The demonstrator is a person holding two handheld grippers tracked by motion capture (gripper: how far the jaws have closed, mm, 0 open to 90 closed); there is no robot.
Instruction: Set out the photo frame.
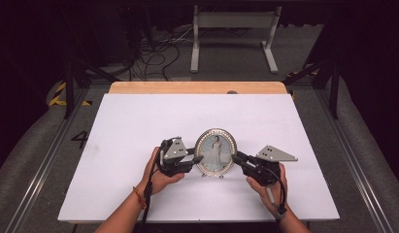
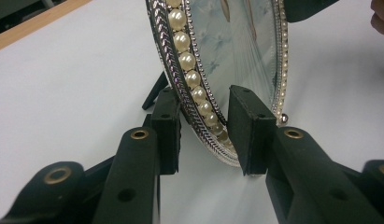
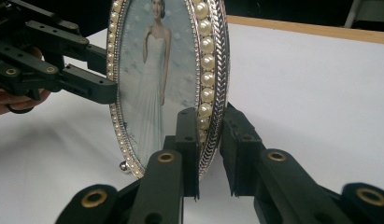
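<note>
An oval frame [image 1: 216, 151] stands upright near the front middle of the white bench [image 1: 139, 121], its picture side facing the person. The left claw [image 1: 196, 159] comes in from the frame's left edge and the right claw [image 1: 237, 158] from its right edge, each held in a hand.

In the left gripper view the left claw [image 2: 204, 133] straddles the lower pearl rim [image 2: 189, 70]: one jaw sits behind the frame, against or just off its back, while the other stands in front of the glass with a visible gap, so the frame is between the jaws but not plainly clamped. In the right gripper view the right claw [image 3: 210, 151] straddles the opposite rim [image 3: 209, 70]; its front jaw lies against the pearls and its rear jaw stands just behind the metal edge, though I cannot tell whether both pads press.

The frame's small ball foot [image 3: 124, 165] rests on the bench. Behind the frame, the bench lies open up to its wooden back edge [image 1: 197, 87], and wide room lies to either side out to the bench's left and right edges. The front edge [image 1: 197, 218] is near the person's wrists.
</note>
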